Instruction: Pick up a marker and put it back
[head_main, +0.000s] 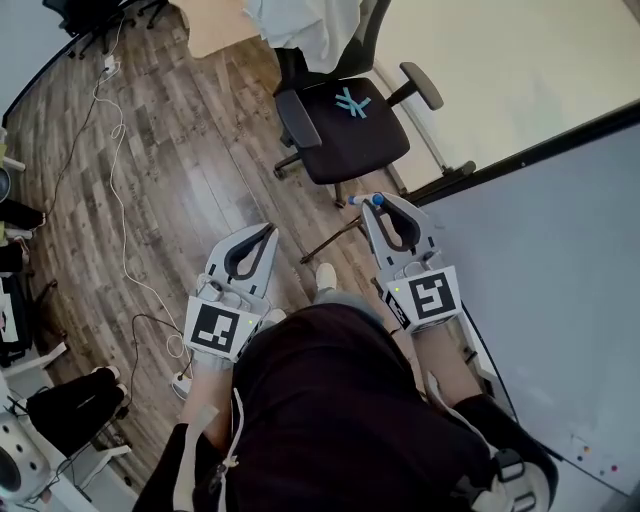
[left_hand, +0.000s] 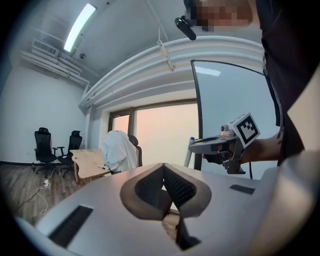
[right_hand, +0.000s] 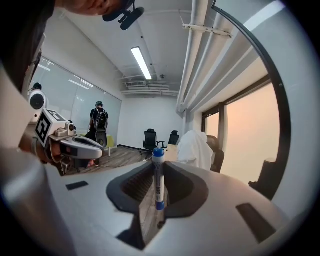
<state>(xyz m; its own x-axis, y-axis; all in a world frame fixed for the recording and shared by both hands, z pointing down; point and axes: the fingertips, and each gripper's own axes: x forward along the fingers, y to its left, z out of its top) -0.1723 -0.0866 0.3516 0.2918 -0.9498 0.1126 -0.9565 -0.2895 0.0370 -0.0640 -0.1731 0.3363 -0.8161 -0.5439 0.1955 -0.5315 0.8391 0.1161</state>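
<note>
My right gripper (head_main: 380, 206) pinches the marker (right_hand: 158, 181) upright, cap poking clear, ready to go back. My left gripper (head_main: 266, 232) is pressed together, empty, standing by.

A black chair (head_main: 345, 125) with a blue mark on its seat stands on the wood floor (head_main: 180, 170), and a white cloth (head_main: 305, 30) lies over its back. A thin white cable (head_main: 125, 255) runs across the floor. A big whiteboard (head_main: 560, 260) is at the right, and a desk (head_main: 215, 25) is behind the chair.
</note>
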